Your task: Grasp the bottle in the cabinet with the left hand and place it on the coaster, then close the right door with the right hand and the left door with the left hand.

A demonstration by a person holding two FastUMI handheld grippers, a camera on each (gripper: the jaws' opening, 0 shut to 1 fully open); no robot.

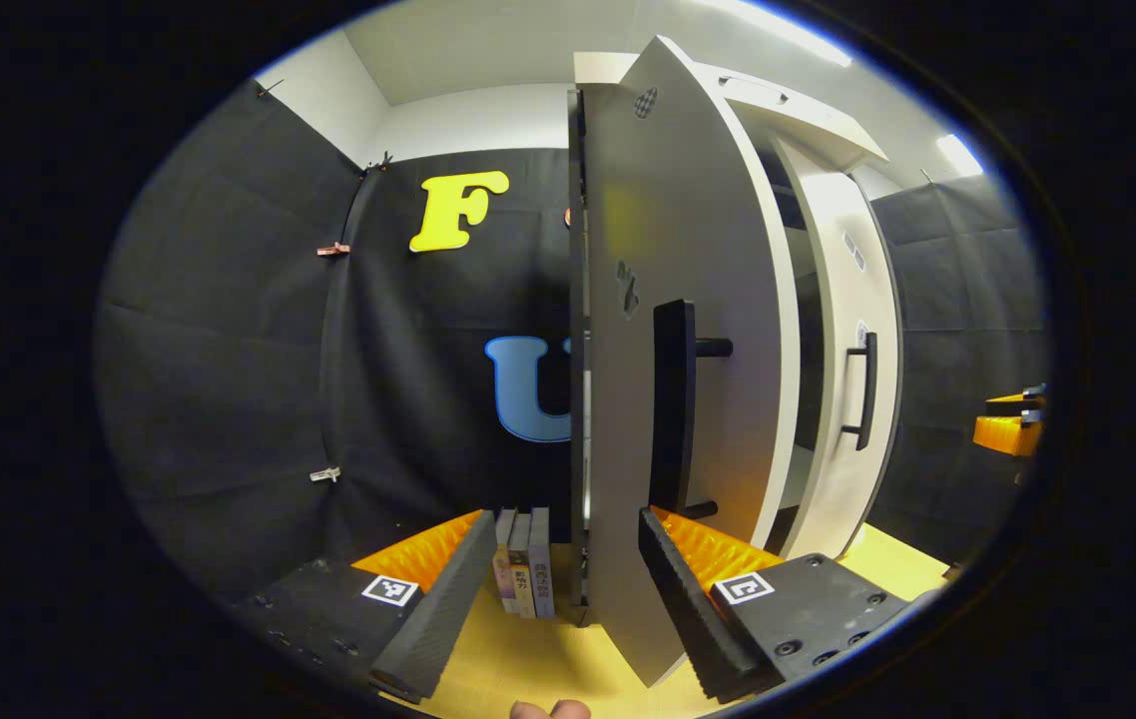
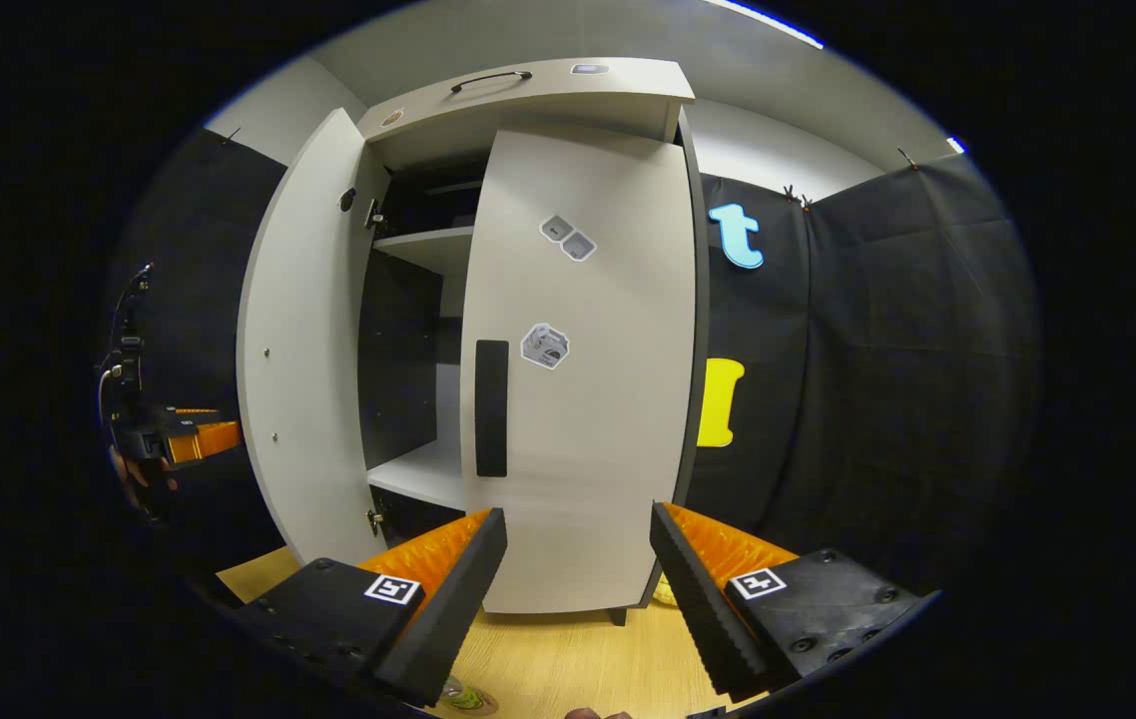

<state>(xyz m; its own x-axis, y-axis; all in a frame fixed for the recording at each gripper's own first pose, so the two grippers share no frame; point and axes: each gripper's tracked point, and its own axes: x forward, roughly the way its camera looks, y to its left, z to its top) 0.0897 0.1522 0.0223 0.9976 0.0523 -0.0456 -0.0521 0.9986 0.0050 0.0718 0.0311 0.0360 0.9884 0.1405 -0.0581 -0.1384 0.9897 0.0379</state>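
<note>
Tabletop (image 2: 568,659) | left gripper (image 1: 558,589) spread, straddling left door (image 1: 668,399) edge | right gripper (image 2: 573,589) spread, facing right door (image 2: 588,399)

A few books (image 1: 524,564) stand upright on the pale wooden table (image 1: 548,664), just left of the cabinet's foot, spines facing out; small clips (image 1: 332,249) pin the black cloth wall (image 1: 229,379) at its seams; above the cloth runs a white wall (image 2: 778,140) and ceiling; a bright ceiling light (image 1: 957,155) glows at the upper right of the left gripper view.
</note>
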